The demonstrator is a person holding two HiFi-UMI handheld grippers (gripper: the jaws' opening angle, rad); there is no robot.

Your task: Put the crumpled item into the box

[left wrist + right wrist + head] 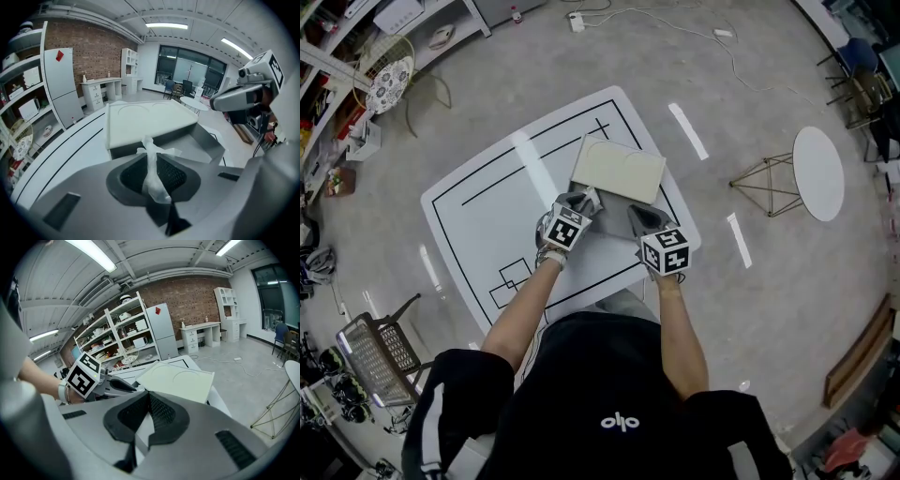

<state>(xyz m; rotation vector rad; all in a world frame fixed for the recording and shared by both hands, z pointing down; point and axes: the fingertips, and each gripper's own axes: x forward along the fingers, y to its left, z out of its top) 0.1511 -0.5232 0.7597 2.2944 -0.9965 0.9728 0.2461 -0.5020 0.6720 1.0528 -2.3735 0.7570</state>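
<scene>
White crumpled paper [153, 180] is pinched in our left tool [151, 159], just short of the open grey box [206, 140] on the table [478, 206]. Our right tool [149, 397] is closed on nothing. We judge the drop not yet done.

The box [617, 169] lies on the table [487, 216] near its right edge, with the left gripper [585, 200] and right gripper [638, 217] side by side at its near side. The crumpled item [153, 164] sits between the left gripper's jaws, just before the box.
</scene>
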